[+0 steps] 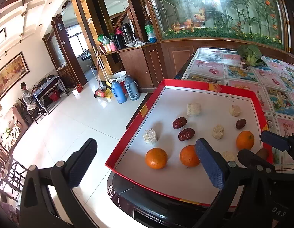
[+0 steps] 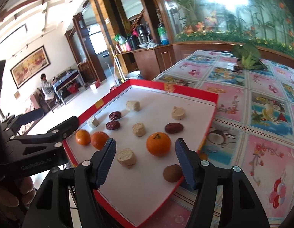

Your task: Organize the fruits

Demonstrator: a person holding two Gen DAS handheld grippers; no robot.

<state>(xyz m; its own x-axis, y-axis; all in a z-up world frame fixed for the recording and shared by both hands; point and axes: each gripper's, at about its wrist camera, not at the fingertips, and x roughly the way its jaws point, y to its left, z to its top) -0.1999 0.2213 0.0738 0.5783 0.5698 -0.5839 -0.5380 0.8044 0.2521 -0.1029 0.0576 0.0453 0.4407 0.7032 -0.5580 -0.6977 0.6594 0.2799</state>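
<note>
The fruit lay scattered in a shallow red tray [image 1: 166, 84] with a white floor, set on a table [image 2: 261, 98] under a picture-patterned cloth. Two oranges [image 1: 156, 158] sat side by side near the tray's near edge, a third orange [image 1: 245, 140] lay apart toward the cloth side, and three dark red dates [image 1: 179, 122] and several pale crumbly blocks [image 1: 193, 109] were spread between them, none touching another.

The left gripper [image 1: 147, 159] hung above the tray's near corner with its jaws spread wide and nothing between them; one finger stood out over the floor tiles, the other over the tray beside the second orange. The right gripper [image 2: 145, 161] hovered over the tray's near end, jaws parted and empty, with a pale block and the third orange lying in the gap ahead of its fingers, untouched. A small brown round fruit [image 2: 173, 172] lay just beside the right-hand finger, close to the tray's rim.

The tray's far half was mostly bare, and the cloth beyond it lay open up to a green leafy vegetable [image 2: 247, 56] near the table's far edge.

The left view showed the tray overhanging the table's dark rounded corner above the floor, with two blue flasks [image 1: 126, 91] standing below. The right view showed the left gripper's frame and the person's hand [image 2: 12, 193] holding it.
</note>
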